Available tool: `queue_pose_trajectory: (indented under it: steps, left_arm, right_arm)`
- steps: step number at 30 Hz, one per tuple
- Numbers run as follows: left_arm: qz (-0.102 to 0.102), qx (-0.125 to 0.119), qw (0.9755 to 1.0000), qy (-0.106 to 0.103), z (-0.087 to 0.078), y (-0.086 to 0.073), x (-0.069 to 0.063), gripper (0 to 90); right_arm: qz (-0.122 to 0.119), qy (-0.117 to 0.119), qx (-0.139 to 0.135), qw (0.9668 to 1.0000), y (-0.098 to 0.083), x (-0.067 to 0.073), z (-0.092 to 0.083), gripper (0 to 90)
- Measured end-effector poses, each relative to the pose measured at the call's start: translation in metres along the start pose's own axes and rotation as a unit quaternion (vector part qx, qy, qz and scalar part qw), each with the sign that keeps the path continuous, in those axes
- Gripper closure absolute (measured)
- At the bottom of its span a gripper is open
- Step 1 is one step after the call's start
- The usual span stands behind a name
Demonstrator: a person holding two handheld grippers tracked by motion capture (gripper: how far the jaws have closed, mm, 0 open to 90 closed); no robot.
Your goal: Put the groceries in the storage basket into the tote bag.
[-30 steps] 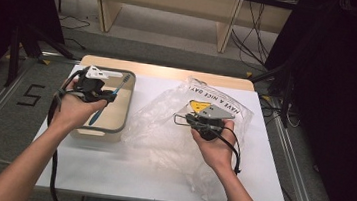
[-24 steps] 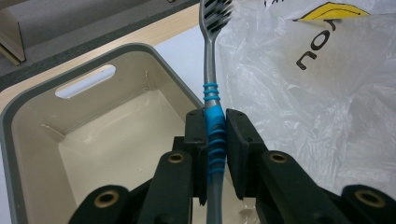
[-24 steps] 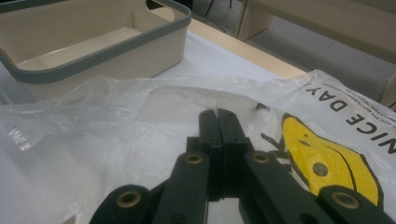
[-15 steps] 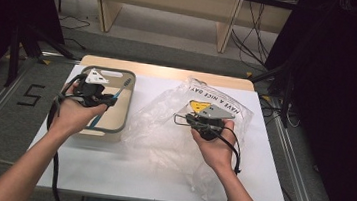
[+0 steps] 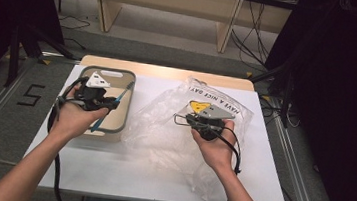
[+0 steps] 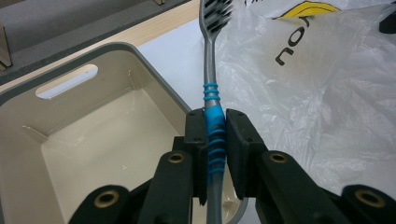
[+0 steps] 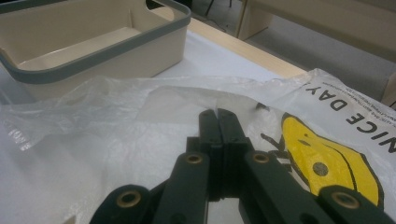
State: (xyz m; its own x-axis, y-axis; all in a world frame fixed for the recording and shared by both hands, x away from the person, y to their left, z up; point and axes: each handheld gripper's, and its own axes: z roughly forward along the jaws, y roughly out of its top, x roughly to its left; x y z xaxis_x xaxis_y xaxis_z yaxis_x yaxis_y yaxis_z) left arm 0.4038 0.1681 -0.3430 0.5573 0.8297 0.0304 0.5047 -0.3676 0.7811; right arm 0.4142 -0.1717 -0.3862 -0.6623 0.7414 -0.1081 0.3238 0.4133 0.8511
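Nearest, the left hand-held gripper (image 6: 215, 140) pinches the toothbrush (image 6: 211, 84) by its blue grip, above the bin (image 5: 128, 106) rim; the right hand-held gripper (image 7: 218, 122) is fully closed, apparently on a fold of the bag (image 5: 173, 130). Likely risk: the long handle could pivot between the pads and drop on the table (image 5: 108, 173), or catch the rim. Farther off, the bin's inside offers open room.
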Motion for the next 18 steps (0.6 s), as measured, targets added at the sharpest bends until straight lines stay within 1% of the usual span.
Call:
queue_pose_trajectory:
  steps: [8,11,18]
  left_arm:
    - [0.002,-0.004,0.9999,-0.012,-0.002,-0.002,-0.007,79.0]
    - [-0.002,-0.008,0.9998,-0.017,-0.002,-0.003,-0.009,79.0]
    - [0.003,-0.009,0.9997,-0.023,-0.003,-0.004,-0.014,79.0]
  right_arm:
    - [-0.002,-0.001,0.001,1.0000,-0.001,-0.001,0.001,90.0]
    - [-0.001,-0.001,0.001,1.0000,-0.001,-0.001,0.000,90.0]
    - [-0.002,-0.001,0.000,1.0000,-0.001,-0.001,0.001,90.0]
